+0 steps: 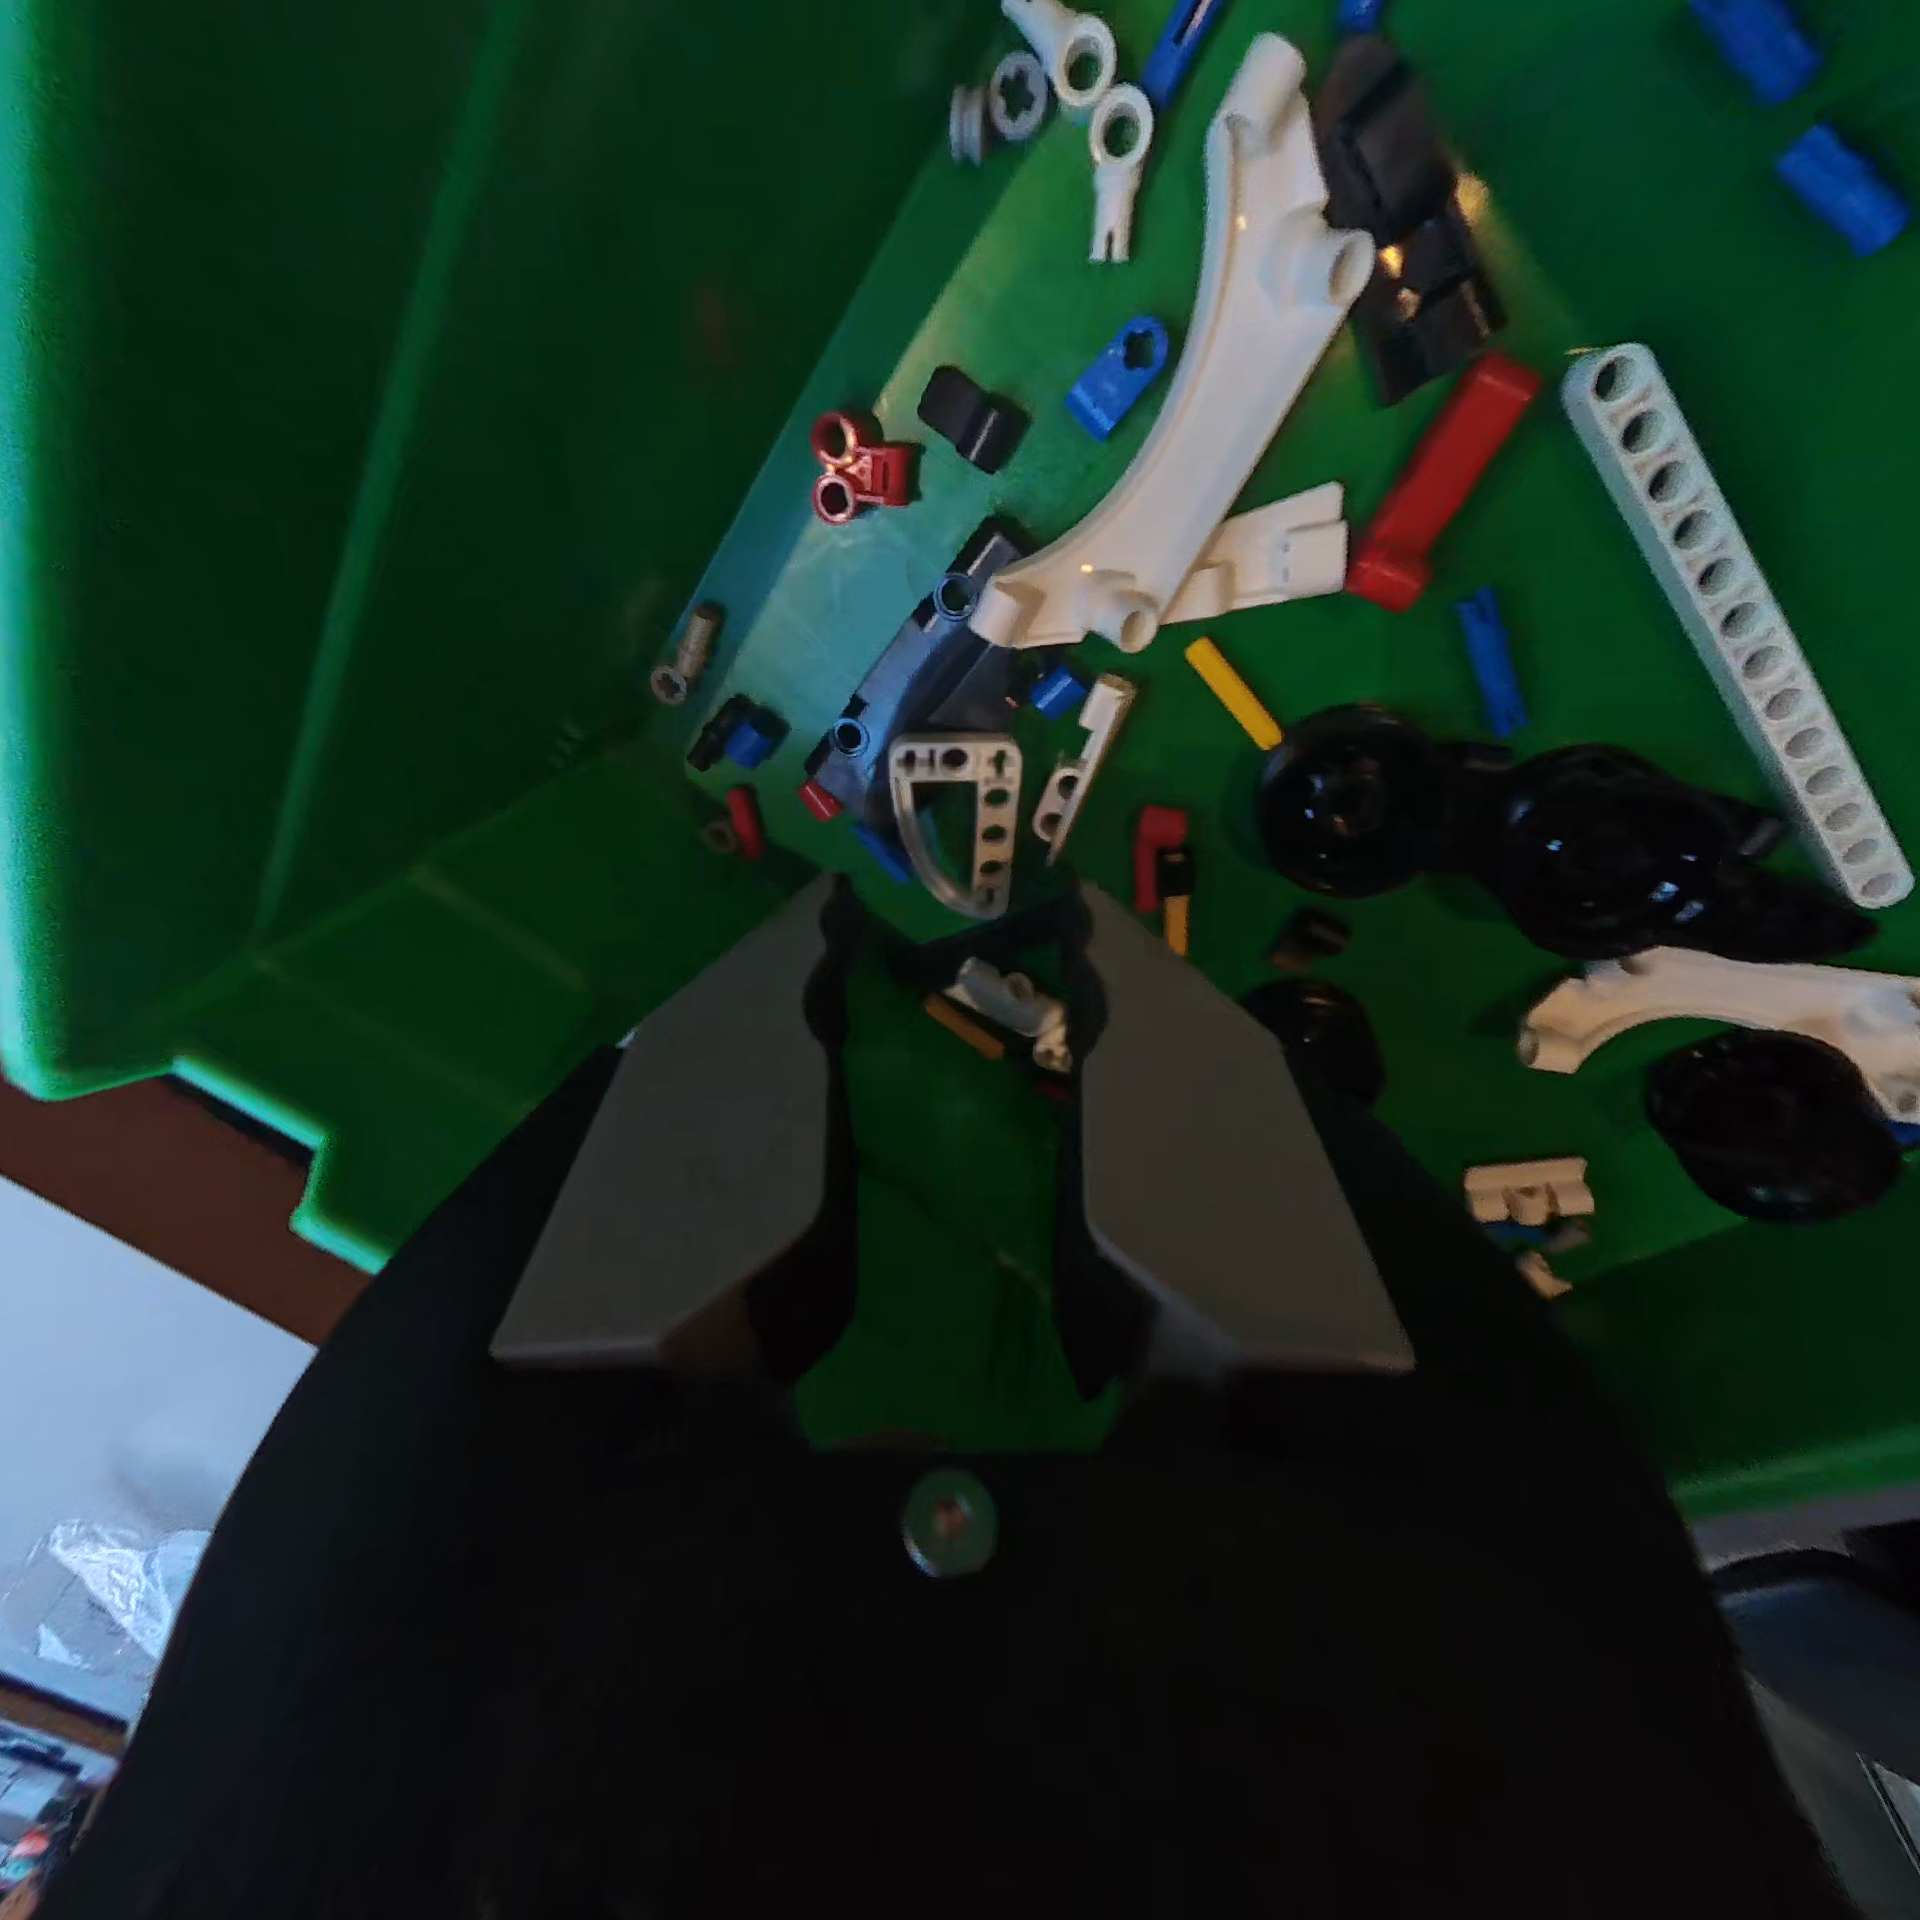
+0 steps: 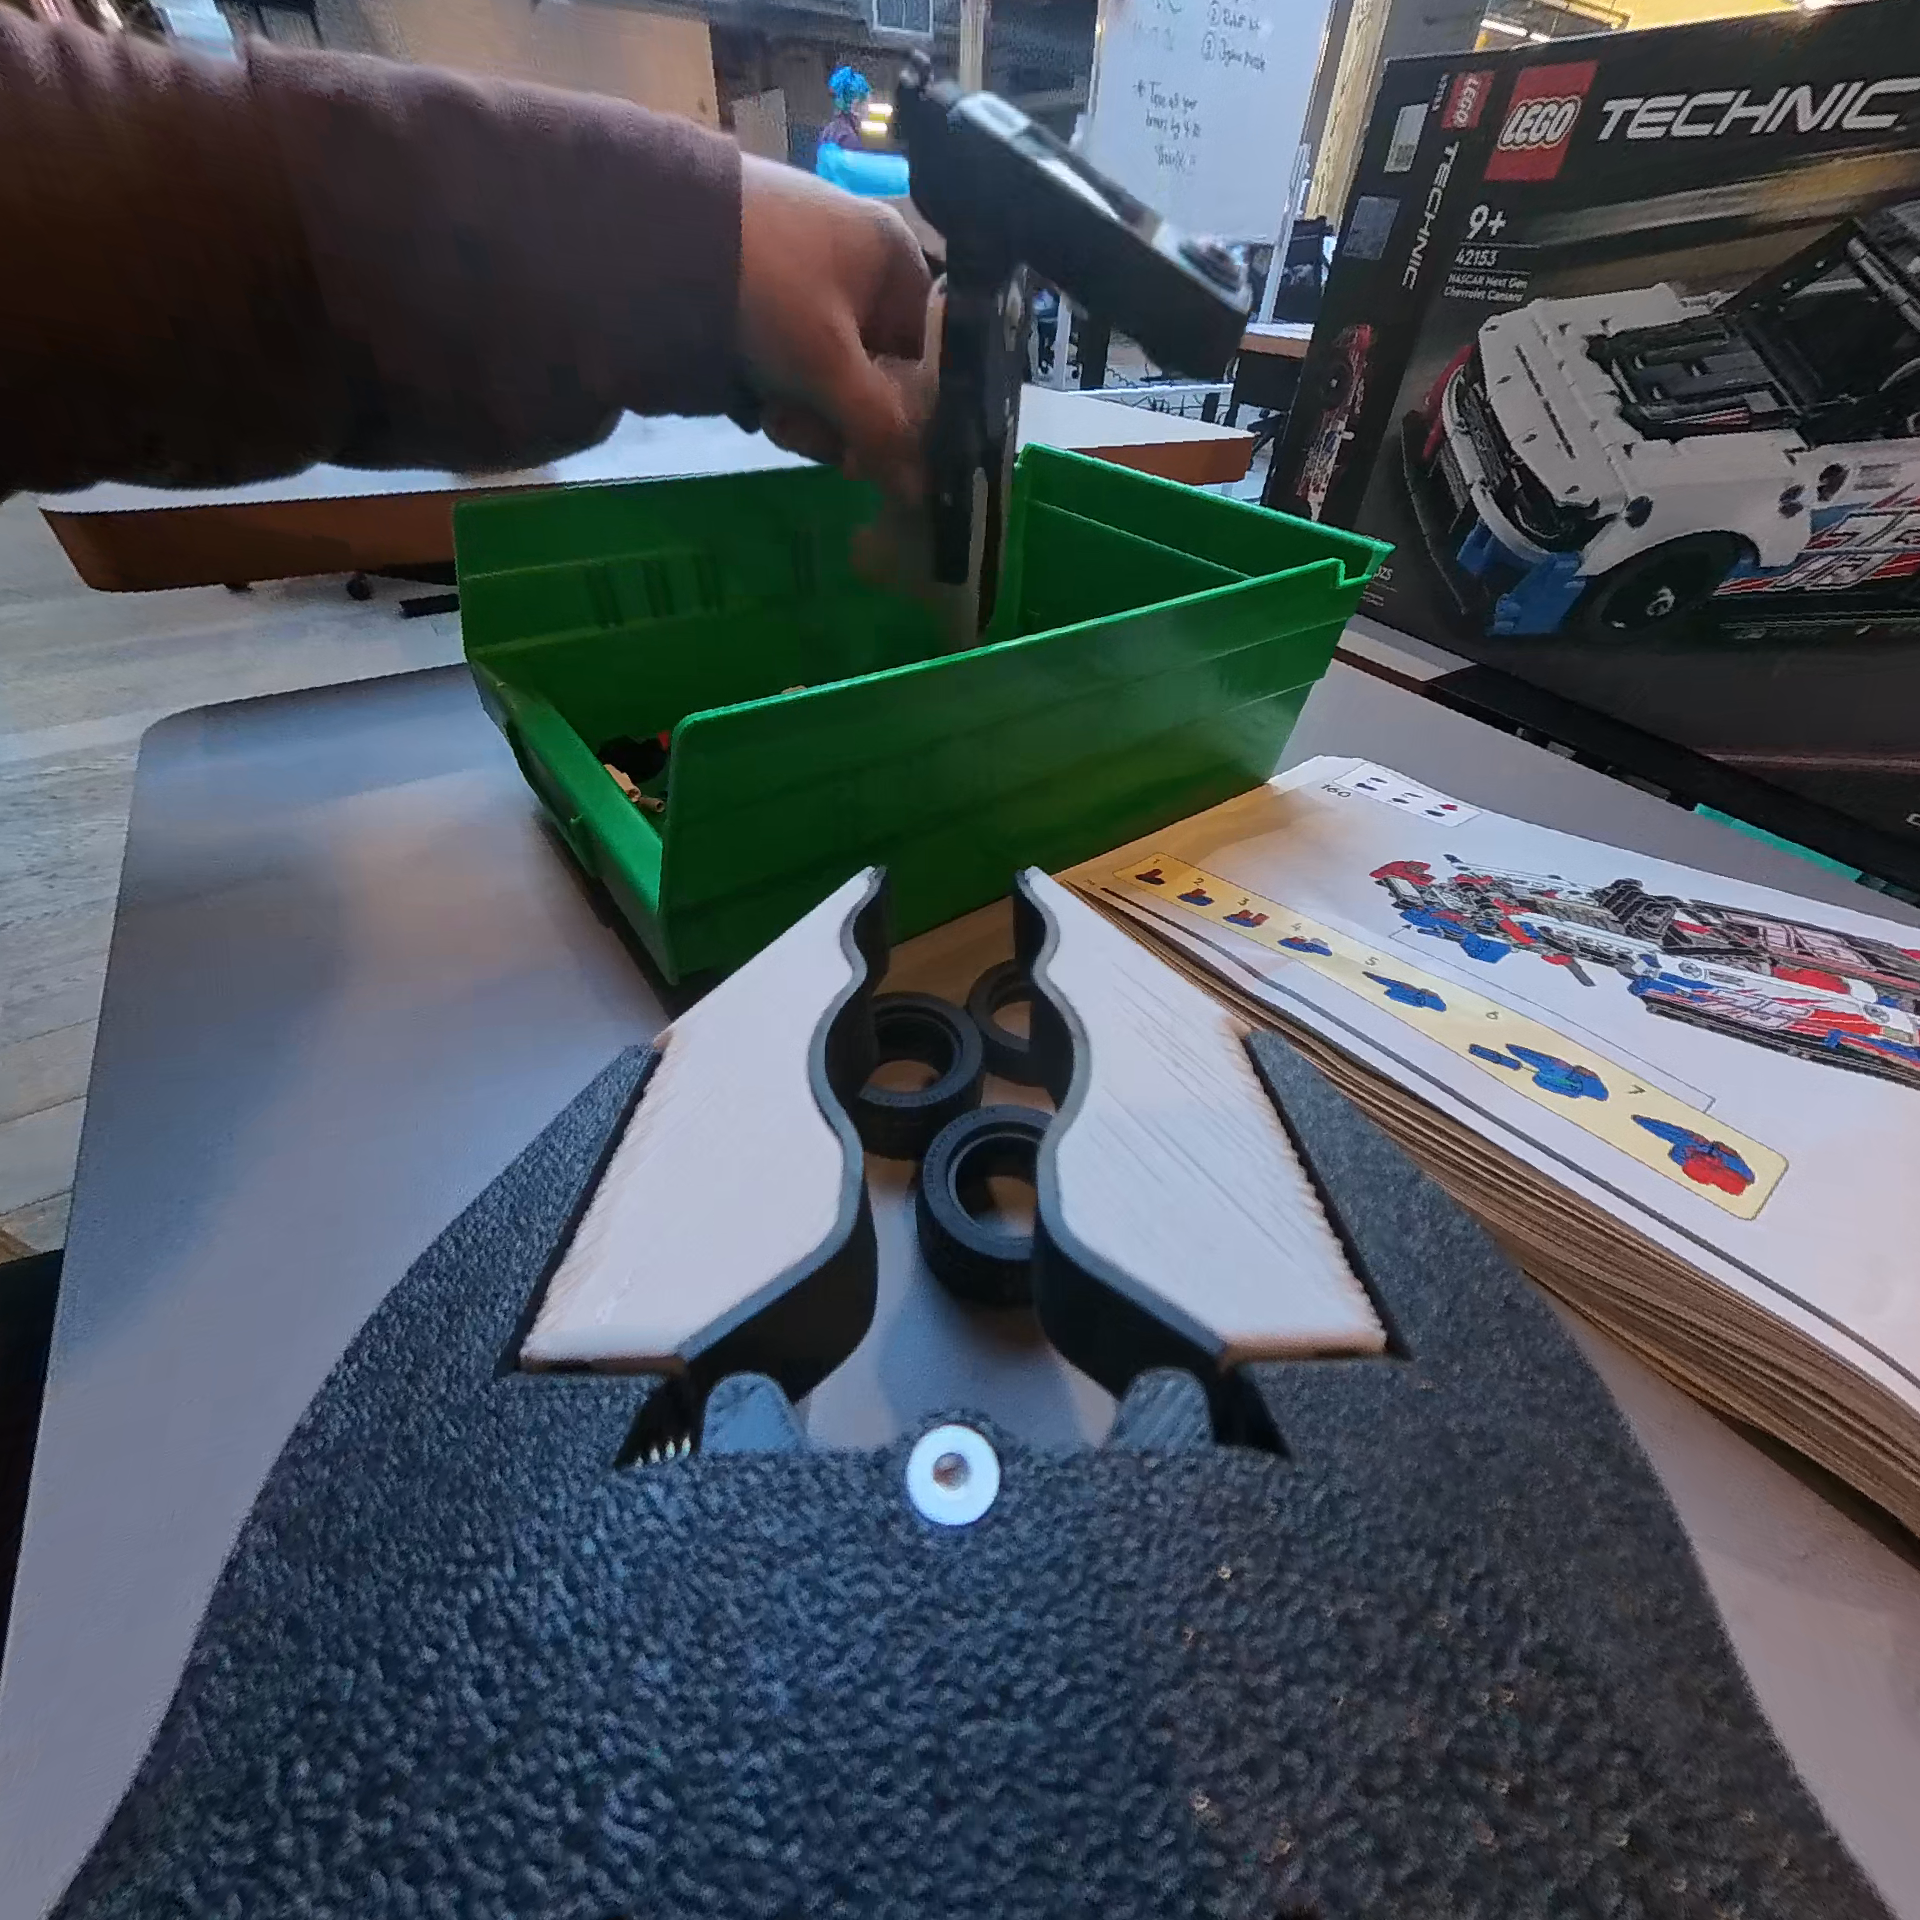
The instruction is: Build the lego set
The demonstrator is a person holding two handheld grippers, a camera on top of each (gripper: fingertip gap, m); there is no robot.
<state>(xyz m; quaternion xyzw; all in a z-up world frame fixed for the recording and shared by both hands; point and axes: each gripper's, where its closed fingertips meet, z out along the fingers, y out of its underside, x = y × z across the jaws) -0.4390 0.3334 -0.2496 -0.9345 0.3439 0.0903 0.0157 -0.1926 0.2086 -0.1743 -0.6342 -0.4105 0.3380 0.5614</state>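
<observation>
My left gripper is open and hangs inside the green bin, above loose Lego parts. A small light grey connector lies on the bin floor between its fingers. A grey frame piece lies just past the tips. My right gripper is open and empty, low over the grey table. Three black tyres lie on the table between and under its fingers. In the right wrist view, a hand holds the left gripper down into the bin.
The bin also holds white curved panels, a long grey beam, black wheel hubs, a red beam and small pins. An open instruction booklet lies right of the tyres. The set's box stands behind it. Spacing between my two grippers at the tips: around 30 centimetres.
</observation>
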